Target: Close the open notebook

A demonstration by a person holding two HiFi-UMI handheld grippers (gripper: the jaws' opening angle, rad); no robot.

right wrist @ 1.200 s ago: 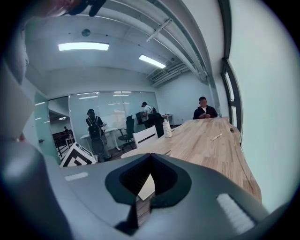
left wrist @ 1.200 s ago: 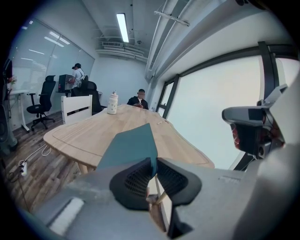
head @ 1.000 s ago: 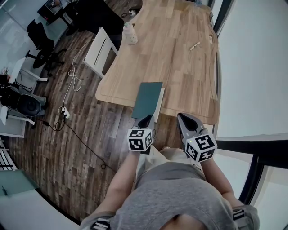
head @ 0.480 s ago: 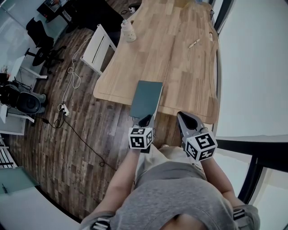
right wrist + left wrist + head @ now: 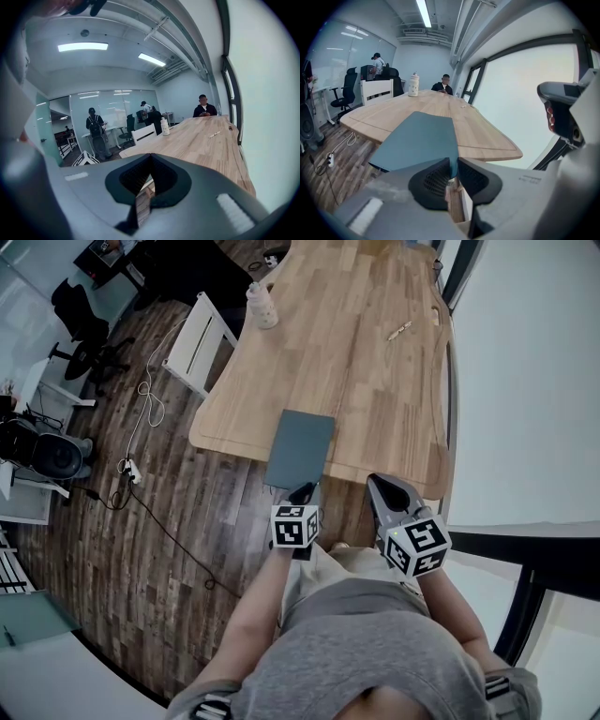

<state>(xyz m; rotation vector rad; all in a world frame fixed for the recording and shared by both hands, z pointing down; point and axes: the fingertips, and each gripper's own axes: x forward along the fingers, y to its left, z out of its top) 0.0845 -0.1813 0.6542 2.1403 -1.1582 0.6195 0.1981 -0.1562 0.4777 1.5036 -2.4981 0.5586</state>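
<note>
The left gripper (image 5: 453, 161) tilts down, fingers just easing open round the notebook (image 5: 419, 138) corner; right gripper (image 5: 151, 157) clenched empty.

No words or numbers can be read anywhere around you. The marker cubes (image 5: 294, 525) you hold show only black-and-white square patterns. A small line of print (image 5: 530, 177) on the left tongs (image 5: 453, 169) is too blurred to read.

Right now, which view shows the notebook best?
The head view: the whole teal notebook lies closed on the table. The left gripper view shows only its cover, foreshortened; the right gripper view does not show it.
</note>
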